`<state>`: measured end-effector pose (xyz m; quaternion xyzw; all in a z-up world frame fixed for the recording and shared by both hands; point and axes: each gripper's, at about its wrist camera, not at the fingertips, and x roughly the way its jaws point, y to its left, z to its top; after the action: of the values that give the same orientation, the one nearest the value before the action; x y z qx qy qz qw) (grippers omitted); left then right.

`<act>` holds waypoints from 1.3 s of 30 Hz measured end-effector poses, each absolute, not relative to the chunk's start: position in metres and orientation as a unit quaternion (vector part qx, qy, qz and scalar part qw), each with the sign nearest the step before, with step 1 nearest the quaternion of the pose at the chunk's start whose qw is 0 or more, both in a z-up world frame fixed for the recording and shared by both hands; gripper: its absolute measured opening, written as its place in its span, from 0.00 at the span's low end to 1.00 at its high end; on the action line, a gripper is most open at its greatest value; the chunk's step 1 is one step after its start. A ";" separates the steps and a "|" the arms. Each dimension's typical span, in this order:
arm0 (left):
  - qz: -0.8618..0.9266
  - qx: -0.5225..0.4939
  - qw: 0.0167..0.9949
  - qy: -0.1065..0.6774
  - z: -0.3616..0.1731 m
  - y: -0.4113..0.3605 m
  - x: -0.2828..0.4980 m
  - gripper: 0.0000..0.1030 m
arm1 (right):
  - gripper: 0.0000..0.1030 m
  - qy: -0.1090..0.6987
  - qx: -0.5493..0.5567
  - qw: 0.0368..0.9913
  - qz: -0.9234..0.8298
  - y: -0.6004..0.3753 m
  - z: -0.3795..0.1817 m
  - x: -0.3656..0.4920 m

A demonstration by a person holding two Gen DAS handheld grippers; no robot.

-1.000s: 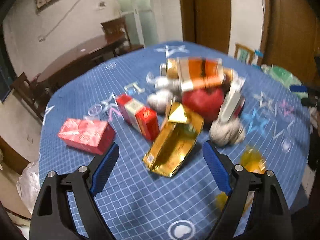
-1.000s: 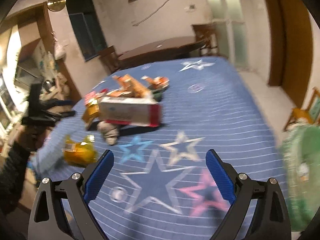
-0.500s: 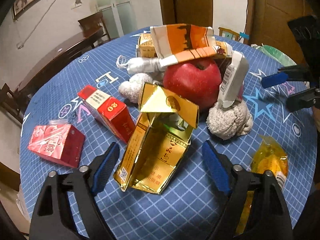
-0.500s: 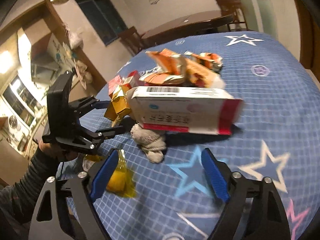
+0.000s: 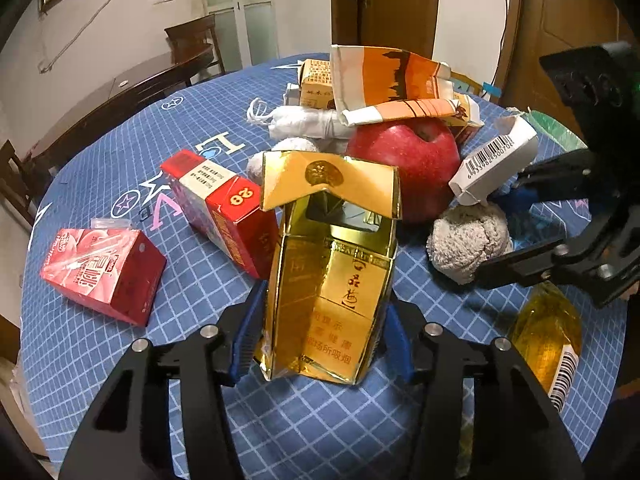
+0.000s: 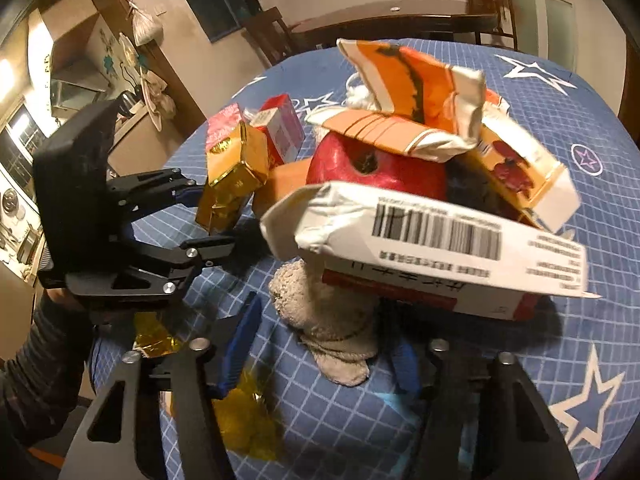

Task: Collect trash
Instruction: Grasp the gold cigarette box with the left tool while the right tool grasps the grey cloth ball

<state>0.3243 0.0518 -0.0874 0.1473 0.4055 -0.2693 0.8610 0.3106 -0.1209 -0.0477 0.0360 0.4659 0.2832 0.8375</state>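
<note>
Seemingly crushed, the gold carton (image 5: 332, 280) sits gripped by left fingers (image 5: 244, 336), flap open.

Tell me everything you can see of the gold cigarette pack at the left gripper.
The gold cigarette pack is shiny foil-look card with red print and a round emblem on its flip lid, which stands open over a dark, seemingly empty inside. Creased and dented, it lies tilted on the blue grid cloth. The left gripper has just been closing; its blue pads flank the pack's lower end, apparently touching it.
</note>
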 end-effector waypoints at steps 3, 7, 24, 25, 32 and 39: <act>-0.267 0.137 0.865 0.402 -0.087 0.052 0.323 0.49 | 0.47 0.459 0.036 0.842 0.281 -0.120 -0.047 0.311; -0.257 0.130 0.874 0.393 -0.084 0.056 0.316 0.48 | 0.44 0.441 0.035 0.852 0.279 -0.124 -0.041 0.302; -0.199 0.083 0.905 0.366 -0.052 0.065 0.265 0.36 | 0.43 0.342 0.021 0.903 0.260 -0.129 0.005 0.236; -0.196 0.081 0.904 0.372 -0.053 0.068 0.266 0.36 | 0.43 0.343 0.019 0.902 0.261 -0.128 0.005 0.232; -0.164 0.067 0.896 0.408 -0.073 0.092 0.270 0.32 | 0.43 0.330 0.013 0.910 0.249 -0.129 0.013 0.223; -0.126 0.054 0.932 0.336 -0.041 0.082 0.239 0.31 | 0.43 0.276 -0.005 0.938 0.207 -0.137 0.033 0.201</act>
<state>0.2392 0.0819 -0.0415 0.0536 0.3360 -0.1256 0.9319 0.2006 -0.1371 0.0330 -0.0053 0.2762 0.2075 0.9384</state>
